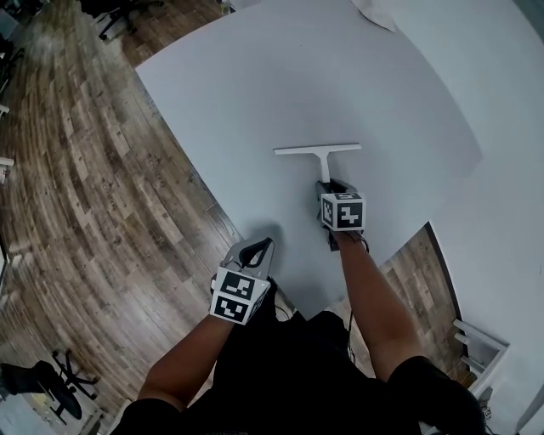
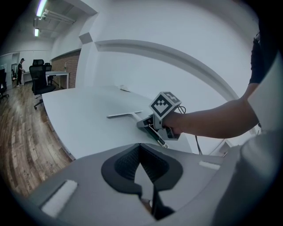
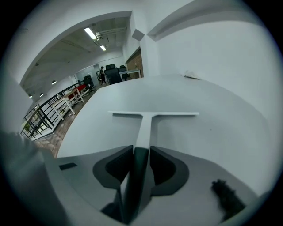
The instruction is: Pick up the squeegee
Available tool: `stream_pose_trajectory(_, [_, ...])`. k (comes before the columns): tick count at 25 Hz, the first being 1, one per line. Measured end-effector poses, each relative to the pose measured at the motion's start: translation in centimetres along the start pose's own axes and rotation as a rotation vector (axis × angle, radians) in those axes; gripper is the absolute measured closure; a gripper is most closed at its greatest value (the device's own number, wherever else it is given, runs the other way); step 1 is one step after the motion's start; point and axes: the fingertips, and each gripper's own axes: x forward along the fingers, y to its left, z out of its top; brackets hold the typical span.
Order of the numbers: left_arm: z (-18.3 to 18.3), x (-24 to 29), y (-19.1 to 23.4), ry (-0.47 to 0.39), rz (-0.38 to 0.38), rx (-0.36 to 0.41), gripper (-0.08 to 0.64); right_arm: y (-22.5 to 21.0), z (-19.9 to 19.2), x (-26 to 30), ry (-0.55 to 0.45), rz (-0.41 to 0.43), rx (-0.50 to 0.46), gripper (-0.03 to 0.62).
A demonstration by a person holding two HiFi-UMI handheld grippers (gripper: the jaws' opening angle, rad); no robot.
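Note:
A white T-shaped squeegee (image 1: 317, 150) lies flat on the pale grey table (image 1: 297, 76), blade at the far end and handle pointing toward me. My right gripper (image 1: 328, 183) is down at the handle's near end. In the right gripper view the squeegee (image 3: 152, 114) runs straight ahead, and its handle passes between the open jaws of the right gripper (image 3: 141, 150); I see no pad pressing on it. My left gripper (image 1: 269, 244) hangs off the table's near edge over the floor, tips together and empty. The left gripper view shows the left gripper (image 2: 140, 145), the squeegee (image 2: 126, 115) and the right gripper (image 2: 142, 125).
The table's curved edge runs close on the left, with wooden floor (image 1: 93, 195) beyond it. A small white thing (image 1: 374, 13) lies at the table's far edge. Office chairs (image 2: 40, 75) stand farther off. A white wall (image 1: 510, 170) borders the right side.

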Motion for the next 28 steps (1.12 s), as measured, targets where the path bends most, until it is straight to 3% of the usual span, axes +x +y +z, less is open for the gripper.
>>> stream_pose_trajectory(7, [-0.4,-0.4,0.4,-0.007,-0.003,-0.021,0.554,0.0,-0.2,0.4,0.024,-0.023,-0.026,0.469])
stream_pose_trajectory(14, [0.7,-1.4,-0.4,-0.032,-0.006,0.008,0.554,-0.3,0.2,-0.6,-0.011,0.013,0.06,0.492])
stream_pose_trajectory(20, [1.8,-2.8,-1.8,-0.081,0.049,0.015,0.554,-0.1,0.6,-5.1,-0.099,0.045,0.085,0.492])
stream_pose_trajectory(28, [2.5,-4.3,-8.1,-0.163,0.087,0.027,0.554,-0.4,0.4,-14.6,-0.243,0.15,0.106,0.492])
